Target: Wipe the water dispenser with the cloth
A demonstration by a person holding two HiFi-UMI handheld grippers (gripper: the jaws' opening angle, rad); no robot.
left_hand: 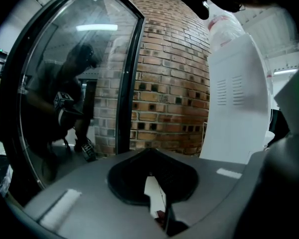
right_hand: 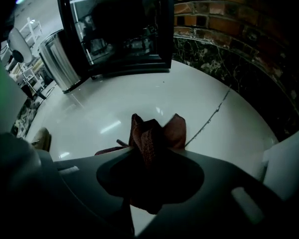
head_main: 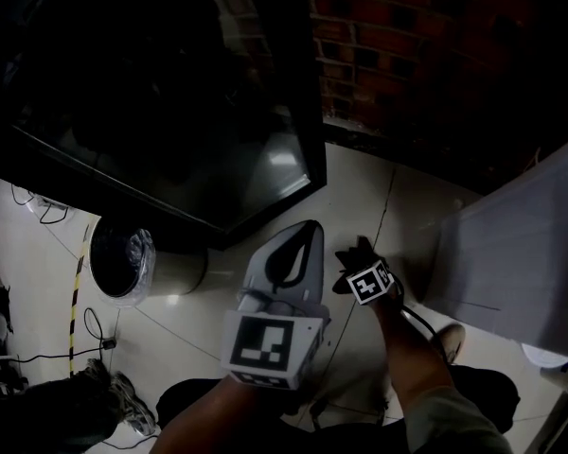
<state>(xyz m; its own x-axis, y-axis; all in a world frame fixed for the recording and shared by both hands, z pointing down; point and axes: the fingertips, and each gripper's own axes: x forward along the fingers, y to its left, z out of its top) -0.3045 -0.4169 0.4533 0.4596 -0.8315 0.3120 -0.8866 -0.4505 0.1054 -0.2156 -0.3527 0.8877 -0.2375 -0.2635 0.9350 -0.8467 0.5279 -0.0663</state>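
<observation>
At the left a round bin [head_main: 123,258] with a bag in it stands on the shiny white floor [head_main: 379,187]. Next to it the left tool [head_main: 308,235], with a black-and-white square mark on its cube, has its two jaws pressed together with nothing between them. To its right the right tool [right_hand: 150,153] points down at the floor and pinches the dark red cloth [right_hand: 157,133], which sticks out bunched up past its tips, and the white water dispenser [head_main: 525,244] stands at the right, near the cloth but not touching it.
</observation>
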